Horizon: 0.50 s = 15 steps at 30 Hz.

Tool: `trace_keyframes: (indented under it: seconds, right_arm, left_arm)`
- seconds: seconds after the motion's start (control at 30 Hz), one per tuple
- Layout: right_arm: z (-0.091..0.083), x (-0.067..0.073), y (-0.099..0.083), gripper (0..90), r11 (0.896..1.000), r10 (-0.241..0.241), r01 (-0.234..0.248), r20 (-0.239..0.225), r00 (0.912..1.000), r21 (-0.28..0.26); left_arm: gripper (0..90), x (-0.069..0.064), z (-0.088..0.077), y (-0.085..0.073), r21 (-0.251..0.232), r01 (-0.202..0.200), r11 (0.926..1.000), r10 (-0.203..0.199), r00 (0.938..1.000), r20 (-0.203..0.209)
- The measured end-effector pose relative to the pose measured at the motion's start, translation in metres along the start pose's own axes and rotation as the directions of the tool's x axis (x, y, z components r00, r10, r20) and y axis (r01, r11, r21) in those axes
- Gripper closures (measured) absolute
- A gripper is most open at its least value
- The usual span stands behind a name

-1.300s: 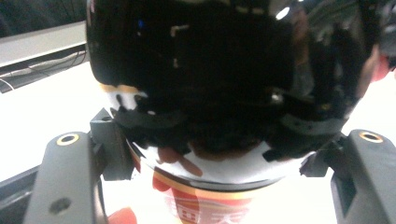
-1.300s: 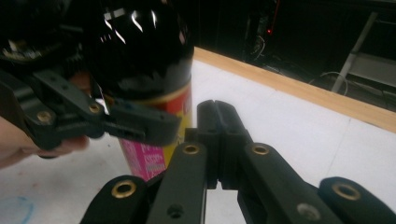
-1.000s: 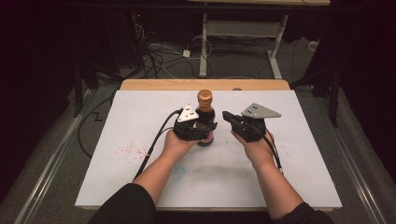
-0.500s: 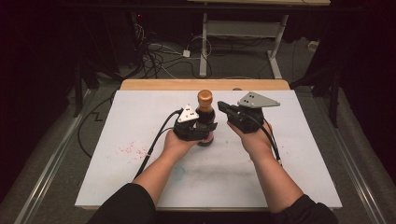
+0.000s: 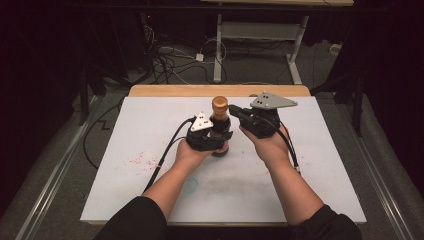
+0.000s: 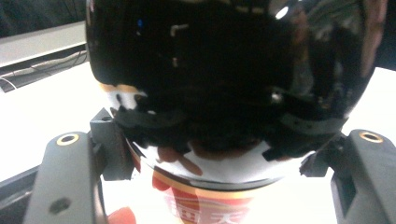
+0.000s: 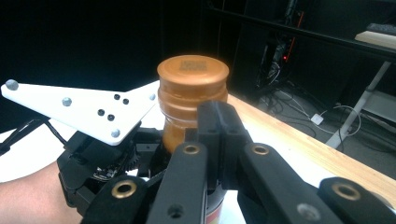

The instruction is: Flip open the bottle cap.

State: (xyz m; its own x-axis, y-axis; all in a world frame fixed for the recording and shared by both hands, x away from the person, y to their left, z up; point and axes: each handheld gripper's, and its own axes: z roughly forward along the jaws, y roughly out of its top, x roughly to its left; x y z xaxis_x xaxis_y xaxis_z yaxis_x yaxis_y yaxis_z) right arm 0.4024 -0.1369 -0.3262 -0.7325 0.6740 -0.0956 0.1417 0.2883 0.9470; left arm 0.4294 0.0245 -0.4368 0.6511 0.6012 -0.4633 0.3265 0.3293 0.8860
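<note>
item: dark glass bottle (image 5: 220, 134), upright at table (image 5: 320, 185) centre, orange cap (image 5: 219, 104) on.
left gripper (image 5: 212, 141): at the bottle's 9 o'clock, jaws clamped on its body.
right gripper (image 5: 234, 111): at the cap's 3 o'clock, jaws closed and empty, tips just beside the neck.
handling, judged: hold the body steady; spread the right jaws, then level them on the cap before twisting, so the neck is not knocked.

Bottle (image 5: 220, 127) stands upright on the board (image 5: 320, 195), mid-width, nearer its far edge than the near one. Left gripper (image 5: 206, 136) sits at bottle's left side, jaws round its body. Right gripper (image 5: 239, 112) is to bottle's right, up at neck level, tips just beside the cap (image 7: 193, 71).
</note>
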Motion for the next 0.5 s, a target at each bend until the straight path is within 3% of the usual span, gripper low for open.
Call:
trace_keyframes:
  seconds: [0.5]
  right_arm:
    - [0.0007,0.0009,0.0067,90.0,0.999,-0.023,0.023,0.003,0.9997,0.026]
  left_arm:
    - [28.5,-0.0002,0.0003,-0.0007,-0.005,-0.005,1.0,0.005,1.0,-0.004]
